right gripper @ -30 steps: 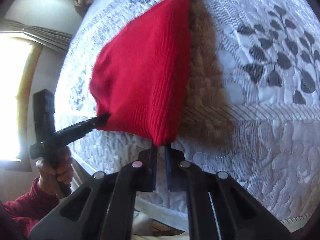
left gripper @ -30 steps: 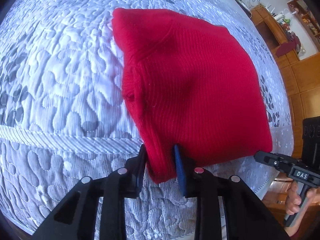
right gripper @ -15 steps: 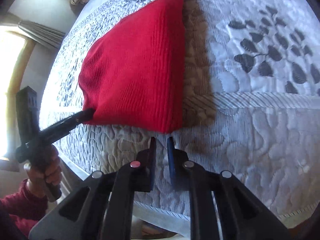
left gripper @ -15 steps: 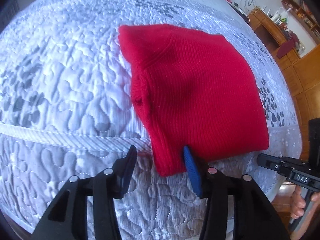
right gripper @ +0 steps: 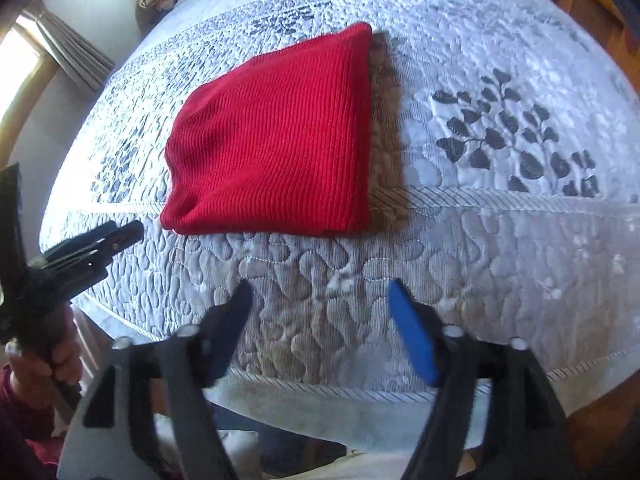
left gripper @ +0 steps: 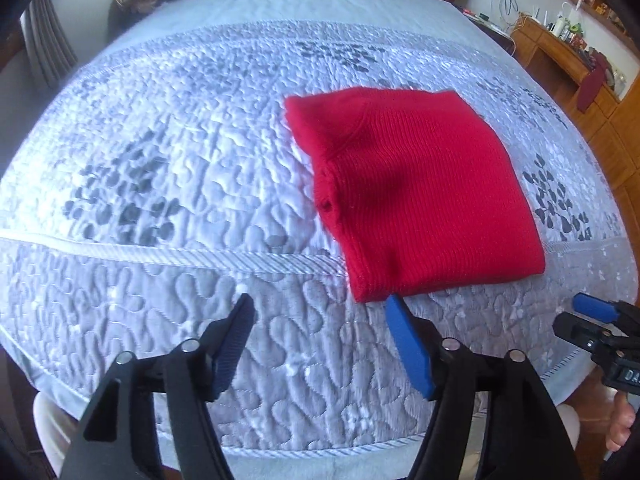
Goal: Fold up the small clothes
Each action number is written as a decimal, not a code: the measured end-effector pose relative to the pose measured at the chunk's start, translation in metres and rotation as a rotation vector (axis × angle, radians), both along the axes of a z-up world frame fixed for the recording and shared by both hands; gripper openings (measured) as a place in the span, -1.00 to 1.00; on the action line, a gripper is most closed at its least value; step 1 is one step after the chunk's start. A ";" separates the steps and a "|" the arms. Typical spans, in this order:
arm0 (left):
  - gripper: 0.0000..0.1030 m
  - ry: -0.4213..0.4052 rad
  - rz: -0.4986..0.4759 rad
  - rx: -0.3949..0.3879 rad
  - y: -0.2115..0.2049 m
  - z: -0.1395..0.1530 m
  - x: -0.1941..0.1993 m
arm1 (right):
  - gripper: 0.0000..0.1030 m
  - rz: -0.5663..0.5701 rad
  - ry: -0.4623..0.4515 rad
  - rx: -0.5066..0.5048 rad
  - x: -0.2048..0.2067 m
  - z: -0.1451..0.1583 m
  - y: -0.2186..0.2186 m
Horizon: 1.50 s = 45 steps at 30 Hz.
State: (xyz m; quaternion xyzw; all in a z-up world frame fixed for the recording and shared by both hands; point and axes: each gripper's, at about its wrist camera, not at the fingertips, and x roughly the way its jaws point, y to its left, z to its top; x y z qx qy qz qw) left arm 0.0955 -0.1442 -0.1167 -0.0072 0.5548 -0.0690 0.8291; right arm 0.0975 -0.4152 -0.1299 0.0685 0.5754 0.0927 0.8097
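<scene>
On the quilted grey bedspread [left gripper: 168,184] of the bed: folded red knit garment [left gripper: 416,196], lying flat near the front edge, across the corded seam [left gripper: 160,254]. Just in front of its near corner, left gripper [left gripper: 320,312], jaws spread wide, holding nothing. Short of the garment's front edge, right gripper [right gripper: 320,296], also wide apart and empty.
</scene>
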 end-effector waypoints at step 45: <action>0.85 -0.117 -0.007 0.084 -0.017 0.083 -0.062 | 0.81 -0.076 -0.116 -0.100 -0.059 0.064 0.028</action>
